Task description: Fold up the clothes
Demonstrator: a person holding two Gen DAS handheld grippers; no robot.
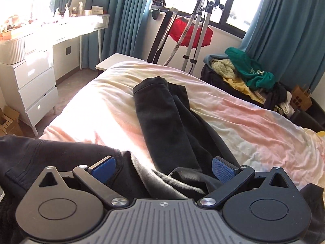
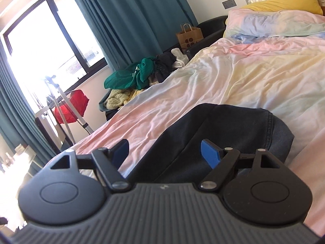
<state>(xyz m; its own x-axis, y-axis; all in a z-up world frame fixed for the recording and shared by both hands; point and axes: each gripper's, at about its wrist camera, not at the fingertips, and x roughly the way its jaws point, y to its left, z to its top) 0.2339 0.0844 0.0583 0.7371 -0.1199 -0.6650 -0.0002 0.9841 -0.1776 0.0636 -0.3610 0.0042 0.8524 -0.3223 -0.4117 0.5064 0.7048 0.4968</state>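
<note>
A sunlit bedroom's pastel bedspread (image 1: 254,122) is filling both frames as dark trousers (image 1: 172,126) are lying across its centre; the left gripper (image 1: 162,167) and right gripper (image 2: 164,152) are hovering spread wide, gripping nothing.

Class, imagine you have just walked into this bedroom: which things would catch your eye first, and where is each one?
First, the dark trousers sprawled across the pastel bedcover, between the open left gripper and right gripper. Next, the green garment topping the clothes heap beside the bed, and the red cloth hanging under the window.
</note>
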